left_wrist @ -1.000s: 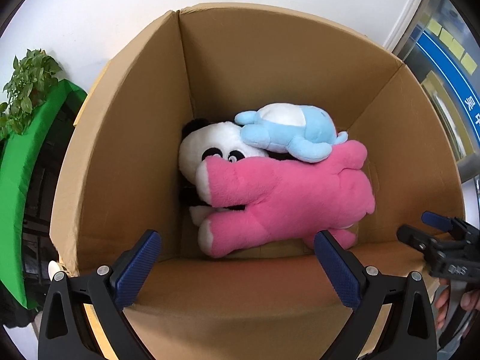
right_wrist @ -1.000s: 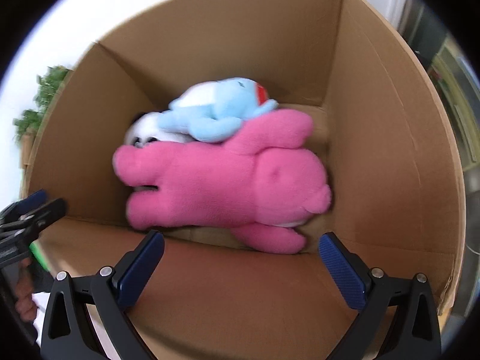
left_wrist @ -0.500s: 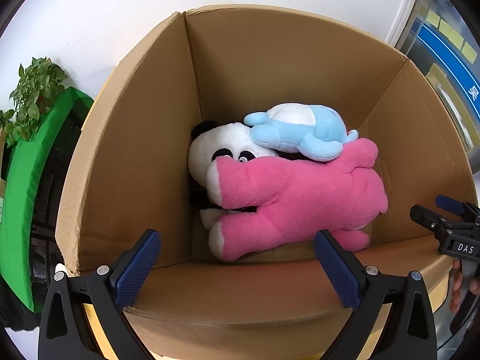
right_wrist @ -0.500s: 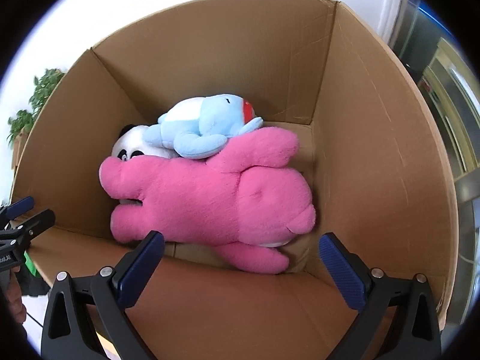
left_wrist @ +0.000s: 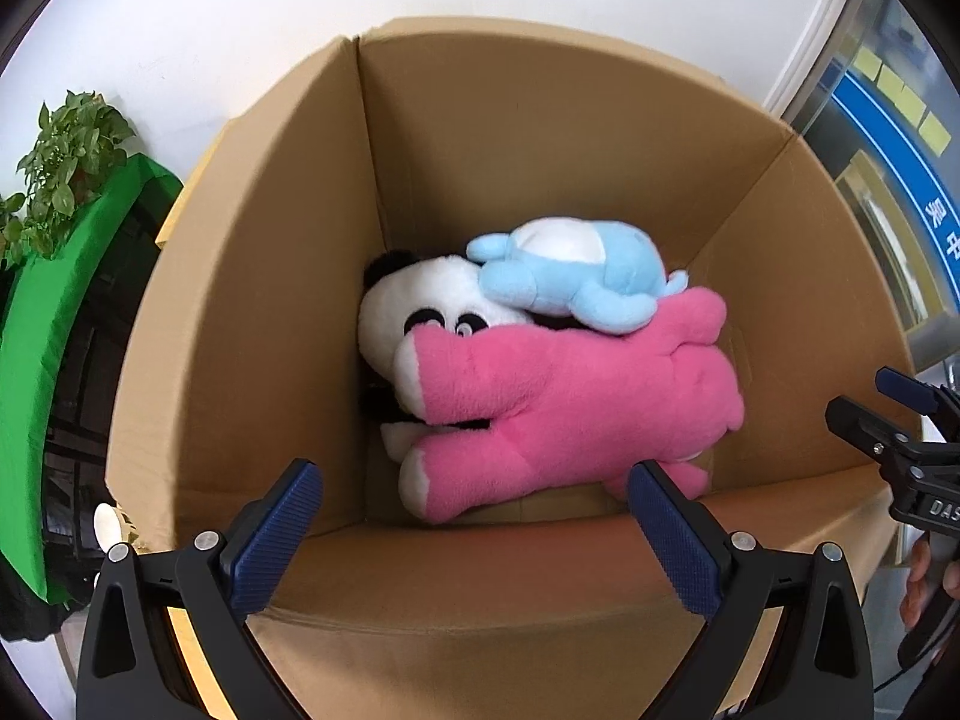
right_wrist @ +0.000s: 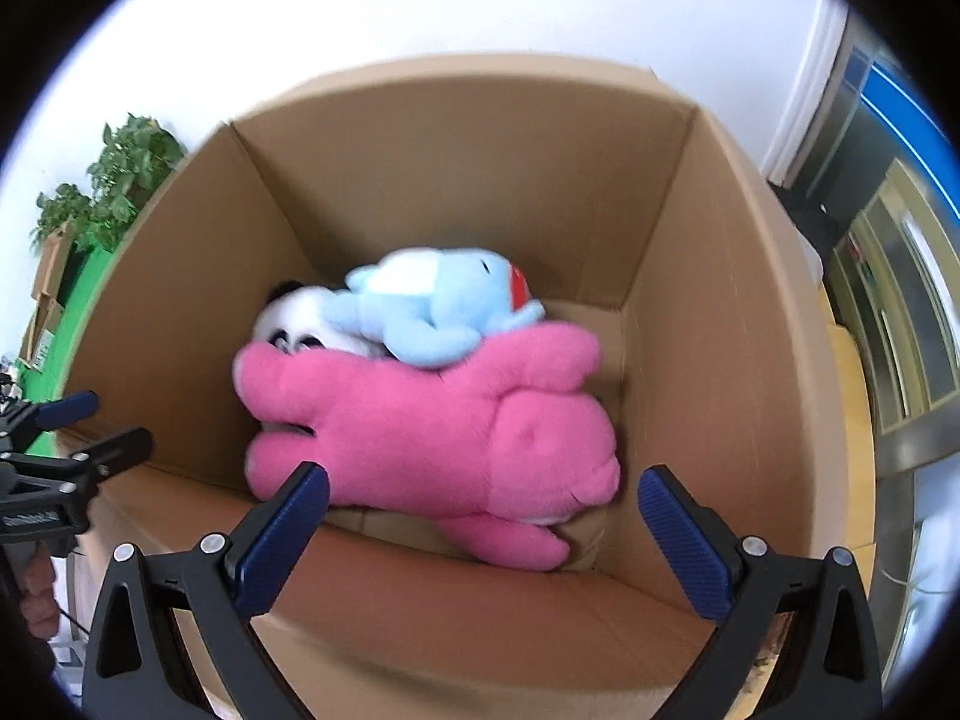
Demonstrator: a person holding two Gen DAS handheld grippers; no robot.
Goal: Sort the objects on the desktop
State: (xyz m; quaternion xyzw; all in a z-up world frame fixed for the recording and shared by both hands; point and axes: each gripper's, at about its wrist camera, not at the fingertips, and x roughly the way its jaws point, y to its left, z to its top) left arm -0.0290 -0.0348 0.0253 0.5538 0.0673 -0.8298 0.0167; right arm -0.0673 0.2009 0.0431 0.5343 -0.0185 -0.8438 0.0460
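Grippers, your left (left_wrist: 468, 525) and right (right_wrist: 483, 525), have pulled back wide and empty, toys (left_wrist: 576, 390) left boxed (left_wrist: 240, 312).

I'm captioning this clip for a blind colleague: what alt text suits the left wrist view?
An open cardboard box holds a pink plush toy lying over a panda toy, with a light blue plush toy on top. The open left gripper hovers at the near rim.

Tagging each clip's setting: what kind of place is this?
Probably an office or lab lobby, not a home: blue wall signboard with yellow notes, metal-framed glass doors, green-draped stand with leafy plants.
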